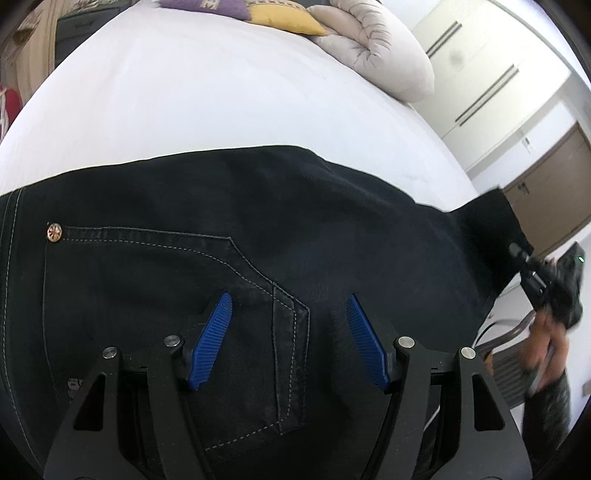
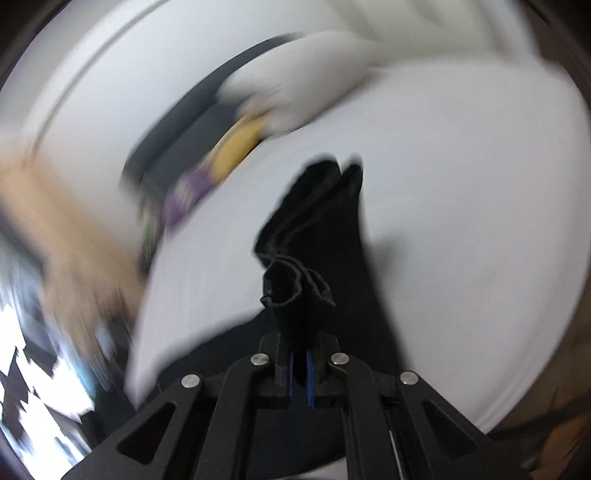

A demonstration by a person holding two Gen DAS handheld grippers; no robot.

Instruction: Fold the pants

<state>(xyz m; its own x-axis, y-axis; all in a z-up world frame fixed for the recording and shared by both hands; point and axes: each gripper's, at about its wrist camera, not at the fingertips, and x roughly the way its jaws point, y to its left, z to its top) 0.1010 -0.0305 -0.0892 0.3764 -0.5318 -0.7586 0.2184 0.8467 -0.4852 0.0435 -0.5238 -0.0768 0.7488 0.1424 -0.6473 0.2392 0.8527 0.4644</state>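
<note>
Dark denim pants (image 1: 258,221) lie flat across the white bed (image 1: 184,92), back pocket and a metal rivet facing up. My left gripper (image 1: 289,297) hovers just over the pocket area, blue pads wide apart and nothing between them. At the right edge, the leg end is lifted off the bed by my right gripper (image 1: 517,254), with a hand behind it. In the blurred right wrist view, the right gripper (image 2: 301,339) is shut on the bunched leg hems (image 2: 295,284), and the rest of the leg trails away over the sheet (image 2: 443,221).
A purple cushion (image 1: 207,7), a yellow cushion (image 1: 284,18) and a rolled beige quilt (image 1: 376,48) lie at the head of the bed. White wardrobe doors (image 1: 480,66) and a brown door (image 1: 546,177) stand to the right. A grey chair (image 1: 506,354) sits beside the bed.
</note>
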